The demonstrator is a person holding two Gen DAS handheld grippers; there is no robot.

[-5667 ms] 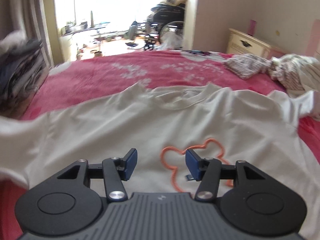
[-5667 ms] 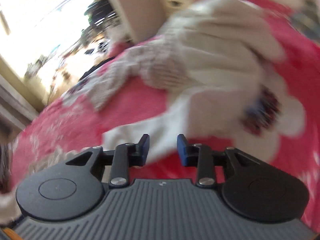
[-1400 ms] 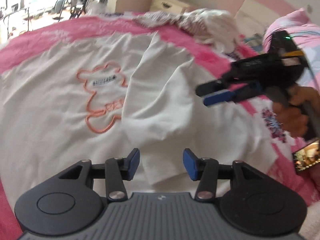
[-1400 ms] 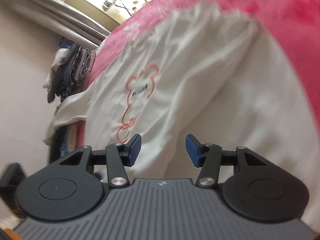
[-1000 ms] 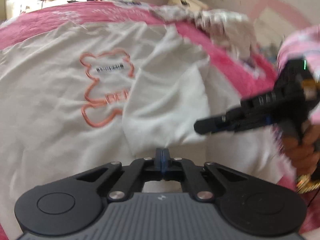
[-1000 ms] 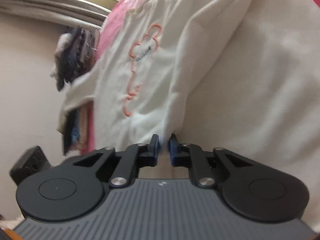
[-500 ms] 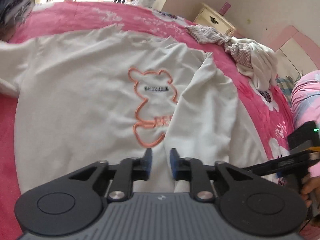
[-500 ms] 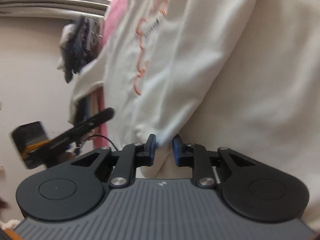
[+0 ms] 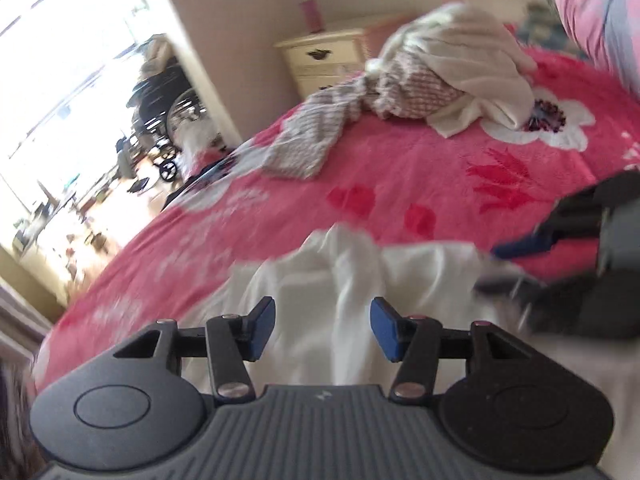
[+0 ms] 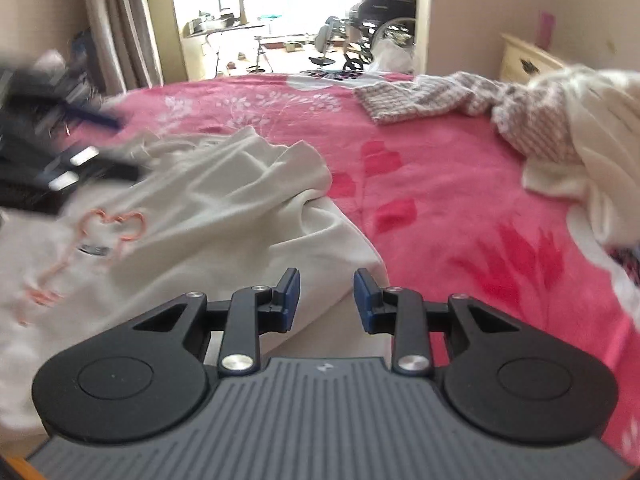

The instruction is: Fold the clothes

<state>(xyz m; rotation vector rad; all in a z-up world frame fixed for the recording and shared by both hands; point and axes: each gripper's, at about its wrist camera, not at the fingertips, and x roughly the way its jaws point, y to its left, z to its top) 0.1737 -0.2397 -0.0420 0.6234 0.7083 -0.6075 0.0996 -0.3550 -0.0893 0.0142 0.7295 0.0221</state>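
A white T-shirt [image 10: 224, 200] with an orange bear outline [image 10: 116, 224] lies on the pink bed, its right side folded in over the front and rumpled. Over the shirt's near right edge my right gripper [image 10: 326, 300] stands open, nothing between its blue pads. My left gripper [image 9: 322, 328] is open too, above bunched white cloth of the shirt [image 9: 320, 268]. In the right wrist view the left gripper [image 10: 92, 140] is a dark blur at the shirt's far left. The right gripper [image 9: 532, 240] appears blurred at the right of the left wrist view.
A pile of unfolded clothes [image 10: 560, 120], checked and cream, lies on the pink flowered blanket [image 10: 460, 208] at the far right. Behind it stands a cream bedside cabinet [image 9: 324, 56]. A doorway [image 10: 300, 16] beyond the bed opens on a wheelchair and clutter.
Half a second ago both grippers were nearly shut on the shirt's near edge. Both have since opened and let the cloth go, and both views have swung up toward the far end of the bed.
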